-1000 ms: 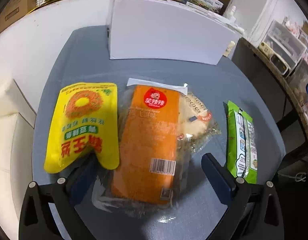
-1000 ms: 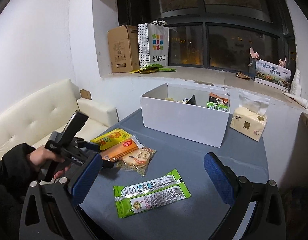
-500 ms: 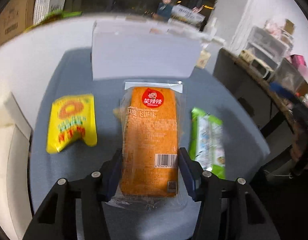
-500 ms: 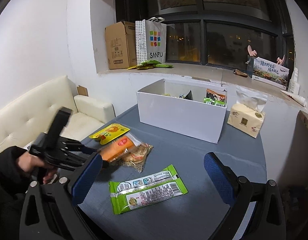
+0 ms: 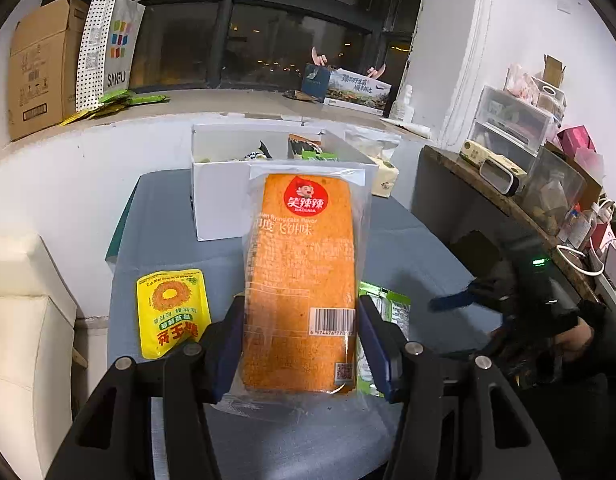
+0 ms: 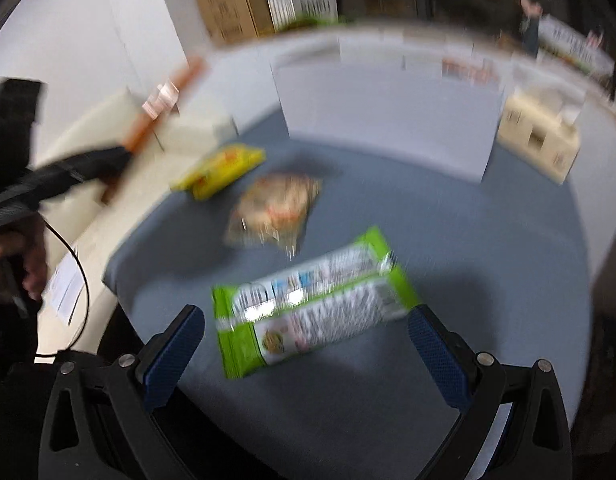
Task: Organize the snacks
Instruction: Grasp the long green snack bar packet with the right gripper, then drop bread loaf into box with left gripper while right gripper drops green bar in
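My left hand-held gripper [image 5: 300, 344] holds the orange snack pack [image 5: 304, 280] by its lower sides, both blue pads pressing on the clear wrapper, and the pack is lifted off the bench [image 5: 408, 264]. It stands up in front of the white box [image 5: 228, 200], which sits at the bench's far edge and already has a few packets inside. The step in hand, as I judge it, is carrying this pack to the box; next I need to bring it over the open top and let go so it drops among the others.

My right hand-held gripper [image 6: 306, 344] is wide, with nothing between its pads, and it points down at the green snack bar [image 6: 312, 300] lying near the bench's near edge. That view is blurred. I judge the bar is its next pick, calling for a lower approach and a squeeze across its narrow width.

Left on the bench are a yellow pouch [image 5: 172, 314] near the left edge and a clear bag of biscuits [image 6: 274, 208] towards the middle.

Readable writing: a red badge with Chinese characters and a barcode on the orange pack, and "SANFU" on a paper bag [image 5: 108, 46] on the windowsill.
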### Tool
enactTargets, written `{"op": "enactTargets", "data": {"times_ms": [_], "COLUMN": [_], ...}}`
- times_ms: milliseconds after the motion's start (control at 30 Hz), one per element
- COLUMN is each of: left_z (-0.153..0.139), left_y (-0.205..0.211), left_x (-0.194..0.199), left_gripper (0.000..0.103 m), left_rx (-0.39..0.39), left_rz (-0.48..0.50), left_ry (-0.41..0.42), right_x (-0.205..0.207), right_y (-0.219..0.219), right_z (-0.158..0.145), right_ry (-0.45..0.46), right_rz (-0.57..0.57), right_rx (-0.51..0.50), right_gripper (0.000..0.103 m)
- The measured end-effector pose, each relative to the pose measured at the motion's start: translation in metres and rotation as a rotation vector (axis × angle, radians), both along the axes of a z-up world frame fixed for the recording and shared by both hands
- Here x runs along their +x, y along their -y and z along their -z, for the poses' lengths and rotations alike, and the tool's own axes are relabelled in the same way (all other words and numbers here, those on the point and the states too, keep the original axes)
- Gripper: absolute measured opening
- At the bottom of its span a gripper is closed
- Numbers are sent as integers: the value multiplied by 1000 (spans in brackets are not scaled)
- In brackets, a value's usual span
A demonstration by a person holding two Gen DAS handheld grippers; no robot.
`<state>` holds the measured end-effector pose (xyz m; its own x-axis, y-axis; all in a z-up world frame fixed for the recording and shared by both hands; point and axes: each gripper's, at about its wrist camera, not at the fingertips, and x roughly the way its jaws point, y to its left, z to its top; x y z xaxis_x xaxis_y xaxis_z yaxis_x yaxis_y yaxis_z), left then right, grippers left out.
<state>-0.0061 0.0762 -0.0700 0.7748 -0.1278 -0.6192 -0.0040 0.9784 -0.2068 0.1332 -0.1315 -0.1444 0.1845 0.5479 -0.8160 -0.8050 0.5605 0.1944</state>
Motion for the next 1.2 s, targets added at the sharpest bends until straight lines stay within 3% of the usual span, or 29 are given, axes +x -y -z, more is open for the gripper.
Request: {"op": "enactTargets", "data": {"times_ms": [167,433,600,700,733,867,1100,1200], "left_z": [4,6,5,6,6,7,7,1], "left_y": [1,-3,-6,-9,-9,-9,-10,-13], "left_x": [1,-3,-7,-8,-8,-7,-2,7], "left_gripper": [58,58,58,58,58,58,59,59], "left_rx": [1,-11,-10,-11,-12,-13,-34,-51], "left_rz": [0,-10,-21,-26,-28,-28,-29,-28], "left_ry": [-1,7,15,15,14,15,25,49], "right_x": [18,48,48,31,26,27,27,33], "right_y": [-20,-49,-83,-98,-99,-83,-33,0], "right_z": [36,41,44,50,51,40,23,-5], "right_ry": [-188,-263,-154,-12,20,21,16,21], "right_rz": [-18,32,25,-16,-31,-31,40,102], "right_rx": [-83,-107,-218,-326,-337,-290,-174,-33], "right_gripper": [103,103,103,103,99,72,67,67]}}
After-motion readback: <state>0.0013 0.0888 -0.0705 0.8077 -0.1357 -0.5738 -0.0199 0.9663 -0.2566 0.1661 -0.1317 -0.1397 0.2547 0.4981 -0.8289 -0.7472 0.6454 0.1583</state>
